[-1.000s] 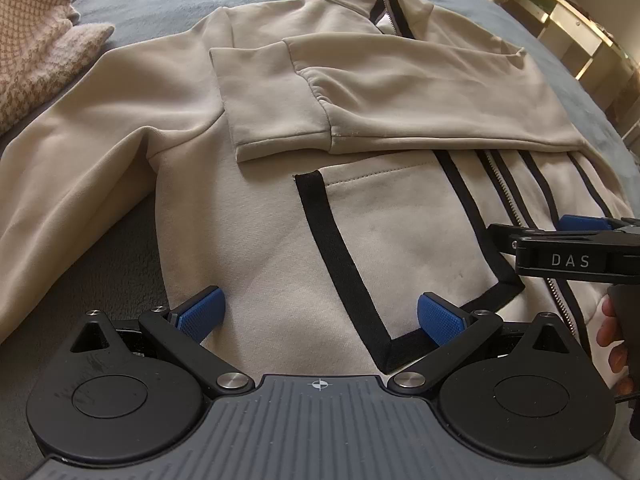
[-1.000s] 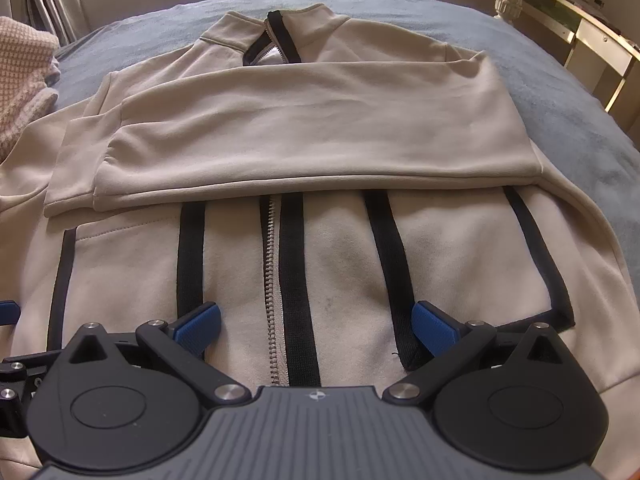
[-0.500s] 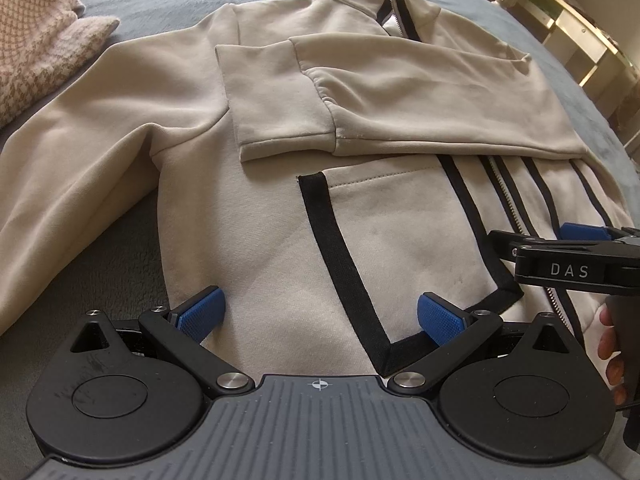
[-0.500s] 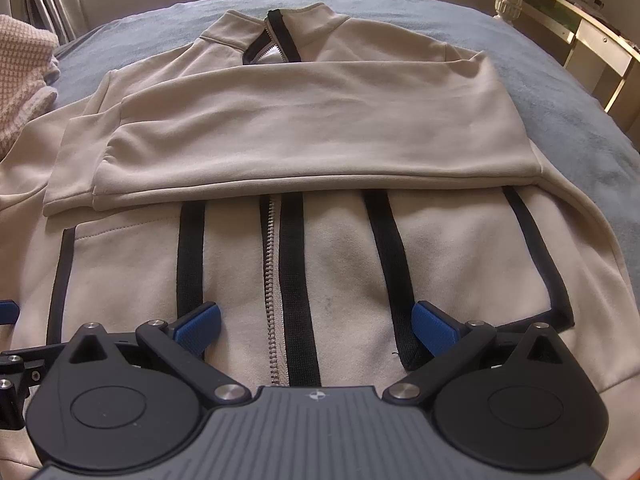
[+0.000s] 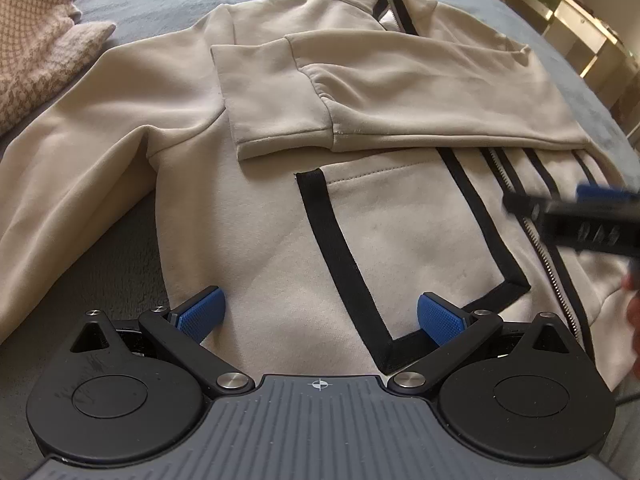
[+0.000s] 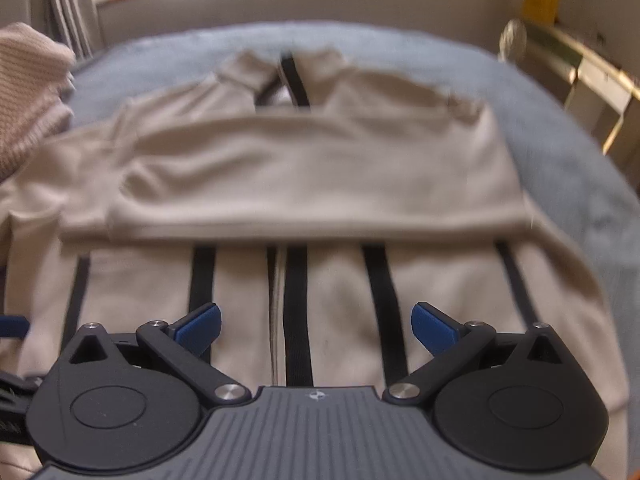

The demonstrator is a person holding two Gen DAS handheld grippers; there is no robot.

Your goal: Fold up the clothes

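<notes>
Beige zip jacket [image 5: 260, 216] with black stripes spread across the grey bed [image 5: 160, 4], filling mid-frame, one sleeve [image 5: 400, 96] folded across its chest, left gripper [image 5: 320, 314] at lower centre with fingers apart over the hem, right gripper [image 6: 316, 324] likewise spread, empty, blurred, pink knit [image 5: 32, 40] upper left

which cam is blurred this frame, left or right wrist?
Right wrist: motion blur across the whole jacket and room. Left wrist: jacket sharp, only the right gripper at the right edge is smeared; both views show fisheye bending.

Grey bed cover [image 6: 568, 160], pale wall [image 6: 320, 4], curtains [image 6: 68, 20], wooden shelving [image 6: 592, 80]
</notes>
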